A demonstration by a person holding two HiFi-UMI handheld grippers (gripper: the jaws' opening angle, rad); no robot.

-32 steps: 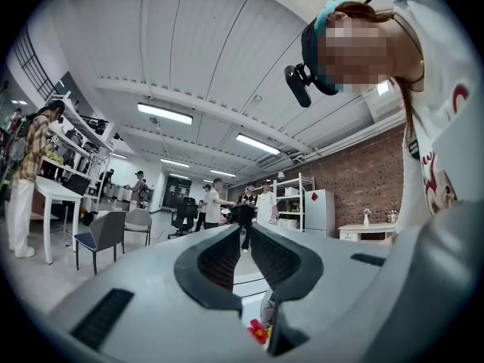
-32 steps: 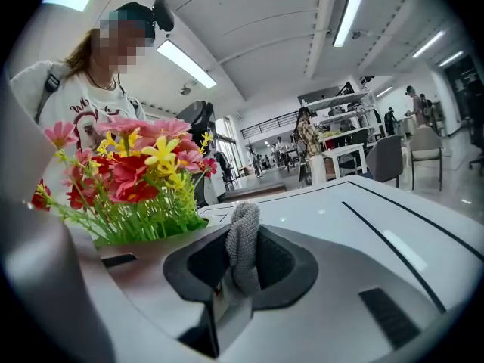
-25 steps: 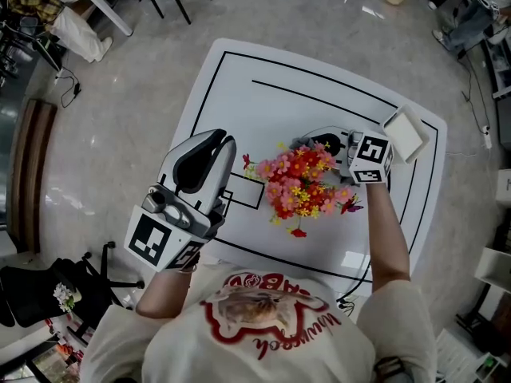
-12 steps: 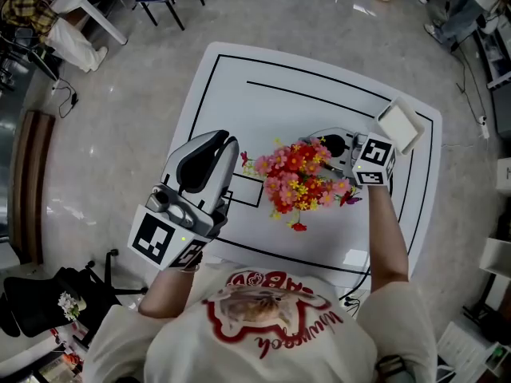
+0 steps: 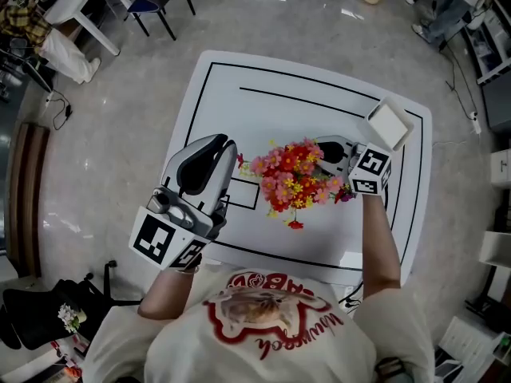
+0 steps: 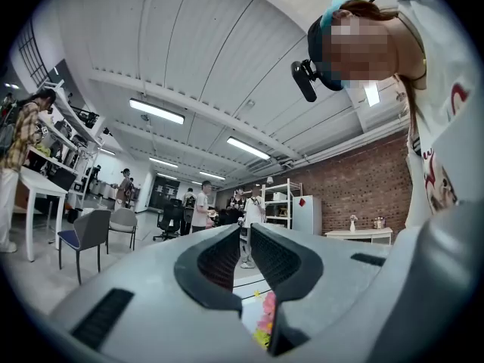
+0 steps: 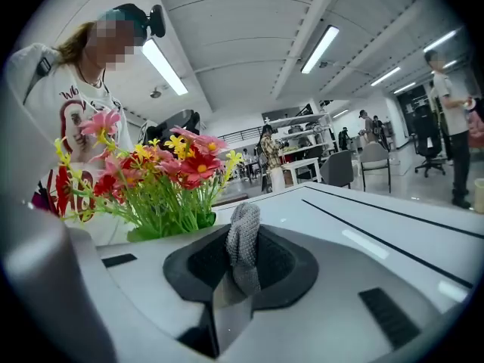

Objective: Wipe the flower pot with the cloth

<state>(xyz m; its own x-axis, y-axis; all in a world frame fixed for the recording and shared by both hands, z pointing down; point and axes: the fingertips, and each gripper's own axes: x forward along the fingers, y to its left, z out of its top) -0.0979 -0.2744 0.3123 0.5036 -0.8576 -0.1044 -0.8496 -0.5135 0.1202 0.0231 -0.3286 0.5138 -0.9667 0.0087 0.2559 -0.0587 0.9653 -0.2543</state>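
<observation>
Flowers point(image 5: 291, 180) in red, pink and yellow sit at the middle of the head view, on a white bench point(image 5: 263, 94) marked with black lines. They cover the flower pot beneath them, so it cannot be seen. The left hand-held gripper point(image 5: 227, 144) lies at centre left, apart from the blooms, its tips pointing toward the upper right. The right hand-held gripper point(image 5: 322, 148) reaches in from the right, with its tip right against the right edge of the bouquet. A small white box point(image 5: 389, 124) rests near the bench's upper right corner.

In the left gripper view, the left hand-held gripper point(image 6: 246, 231) has its jaws drawn together on nothing. A sliver of pink and yellow petals shows low in the frame between them. Beyond are chairs point(image 6: 89, 233), standing people point(image 6: 200, 206) and a brick wall point(image 6: 355, 191).

In the right gripper view, the right hand-held gripper point(image 7: 242, 257) is clamped on a grey knitted cloth point(image 7: 245, 224), which stands upright out of the jaws at lower centre. The flowers and their green stems fill the left of the frame, just beyond the cloth.
</observation>
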